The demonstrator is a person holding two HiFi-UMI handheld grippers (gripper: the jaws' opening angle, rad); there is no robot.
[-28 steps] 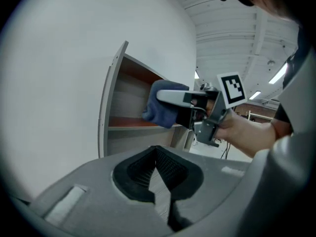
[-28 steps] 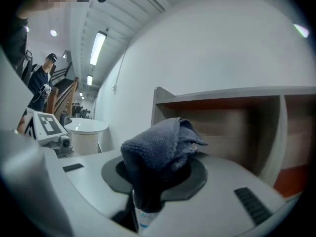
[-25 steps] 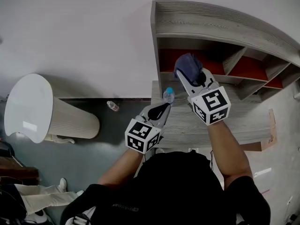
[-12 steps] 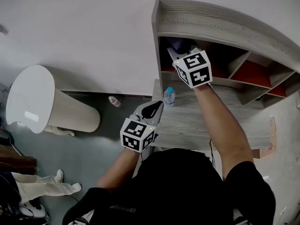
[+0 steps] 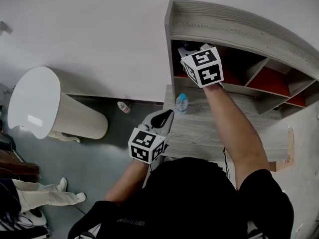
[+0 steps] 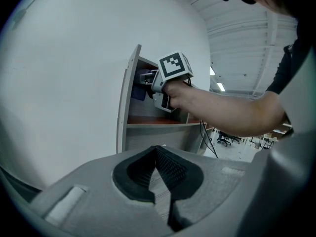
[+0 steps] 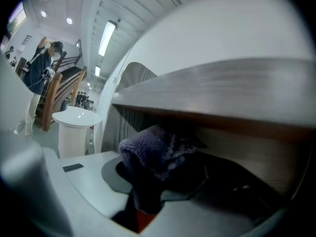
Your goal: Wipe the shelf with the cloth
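Right gripper [image 5: 192, 54]: clamped on a dark blue cloth [image 7: 158, 149] and pushed into the upper-left bay of the shelf [image 5: 239, 24], on the far side. Cloth bunched between the jaws, close under the grey top board and near the bay's left wall; contact with any surface not clear to see. Left gripper [image 5: 160, 119]: jaws together, nothing in them, held low and near, pointing toward the shelf. Bottle [image 5: 182, 102] upright on the lower board, just left of the right arm.

Probably early in the wipe: cloth in hand and at the first bay, with no telling how much of it is clean. Left to do, by the look of it: the red bay floor, the bays further right, and the wide lower board around the bottle.

Writing: only black-and-white square markers on the cubes. Print on the dark shirt and the bottle label too small to read.
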